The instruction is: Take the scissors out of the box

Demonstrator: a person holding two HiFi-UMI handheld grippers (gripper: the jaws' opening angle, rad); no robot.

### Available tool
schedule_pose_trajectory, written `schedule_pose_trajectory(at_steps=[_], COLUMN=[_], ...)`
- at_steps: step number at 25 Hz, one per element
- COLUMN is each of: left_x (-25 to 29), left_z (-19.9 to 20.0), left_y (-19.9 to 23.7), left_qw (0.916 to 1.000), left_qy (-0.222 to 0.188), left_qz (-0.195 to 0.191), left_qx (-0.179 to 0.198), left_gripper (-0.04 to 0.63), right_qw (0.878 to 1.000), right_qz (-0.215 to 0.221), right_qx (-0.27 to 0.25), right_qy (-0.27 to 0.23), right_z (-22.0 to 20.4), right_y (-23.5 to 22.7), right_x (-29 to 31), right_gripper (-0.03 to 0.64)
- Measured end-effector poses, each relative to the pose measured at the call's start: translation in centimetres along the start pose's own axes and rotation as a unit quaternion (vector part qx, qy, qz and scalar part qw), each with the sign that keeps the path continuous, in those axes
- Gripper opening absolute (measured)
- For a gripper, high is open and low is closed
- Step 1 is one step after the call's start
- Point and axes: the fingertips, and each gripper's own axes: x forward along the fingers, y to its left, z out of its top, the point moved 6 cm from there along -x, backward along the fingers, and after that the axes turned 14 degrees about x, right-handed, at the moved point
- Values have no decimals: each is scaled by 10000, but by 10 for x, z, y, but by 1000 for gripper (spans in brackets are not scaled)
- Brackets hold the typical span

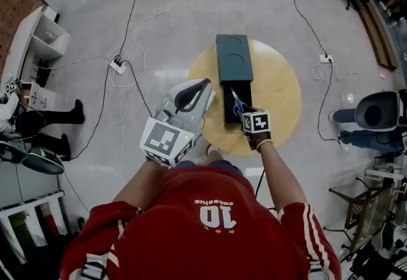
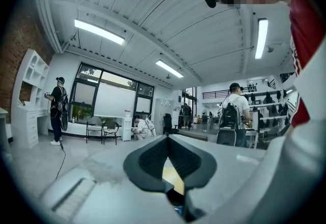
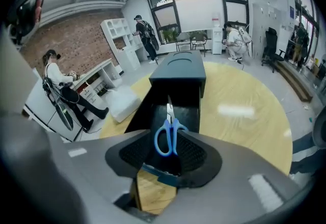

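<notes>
Blue-handled scissors sit between the jaws of my right gripper, which is shut on the handles, blades pointing forward. They hang just over the pulled-out drawer of a dark green box on a round yellow table. My left gripper is raised left of the box, above the table's left edge, its jaws shut on nothing and aimed out at the room.
Cables and a power strip trail over the grey floor left of the table. White shelving stands far left, with a person's legs nearby. Another person sits at the right, and a folding chair is at lower right.
</notes>
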Motion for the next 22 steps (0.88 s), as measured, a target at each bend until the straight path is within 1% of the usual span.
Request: schedule_pose_trajectory(at_steps=[5, 8, 12, 15, 19, 22], left_x=[1, 6, 6, 6, 1, 0], left_z=[-7, -9, -10, -12, -18, -21], left_y=[5, 8, 11, 13, 16, 19], left_qw=[9999, 9999, 9998, 9997, 9996, 9994], left_qy=[86, 96, 133, 137, 163, 191], left_qz=[73, 73, 136, 149, 177, 217], left_qx=[-24, -34, -101, -132, -163, -209], left_gripper=[3, 3, 3, 3, 3, 3], right_qw=[9990, 9981, 9960, 9936, 9891, 9874], right_qz=[-99, -161, -377, -537, -613, -629], right_qx=[-221, -205, -223, -392, -646, -680], right_qy=[365, 555, 783, 915, 1176, 1280], right_z=[3, 11, 14, 14, 8, 7], right_y=[1, 1, 1, 3, 8, 8], right_x=[18, 27, 36, 39, 44, 48], right_gripper=[162, 161, 156, 144, 144, 143])
